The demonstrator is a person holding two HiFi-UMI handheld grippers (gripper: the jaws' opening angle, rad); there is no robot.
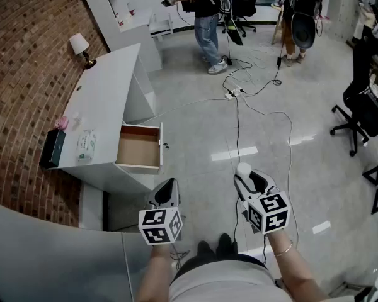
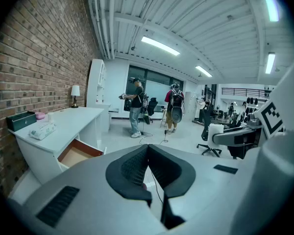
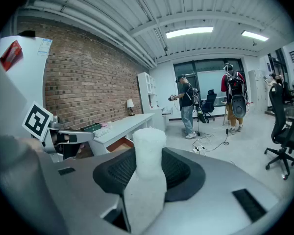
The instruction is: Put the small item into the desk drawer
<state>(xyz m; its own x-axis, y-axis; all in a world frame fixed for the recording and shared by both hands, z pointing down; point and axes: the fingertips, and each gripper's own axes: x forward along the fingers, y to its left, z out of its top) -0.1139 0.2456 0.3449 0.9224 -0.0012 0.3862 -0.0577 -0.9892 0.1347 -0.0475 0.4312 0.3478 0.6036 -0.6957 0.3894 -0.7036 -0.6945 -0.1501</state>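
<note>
The small item (image 1: 243, 168) is a white foam-like cylinder, upright between the jaws of my right gripper (image 1: 247, 180), which is shut on it. In the right gripper view the item (image 3: 148, 146) fills the middle between the black pads (image 3: 183, 173). My left gripper (image 1: 169, 186) is beside it on the left, shut with nothing in it; its pads (image 2: 130, 168) meet along a thin slit. The white desk (image 1: 107, 87) stands ahead on the left against the brick wall. Its drawer (image 1: 138, 147) is pulled out, brown inside and bare. Both grippers hang over the floor, short of the drawer.
On the desk are a lamp (image 1: 79, 44), a pink thing (image 1: 62, 123), a tissue pack (image 1: 86, 145) and a black box (image 1: 53, 147). Cables (image 1: 252, 96) run across the glossy floor. Two people stand at the back, an office chair (image 1: 359, 109) on the right.
</note>
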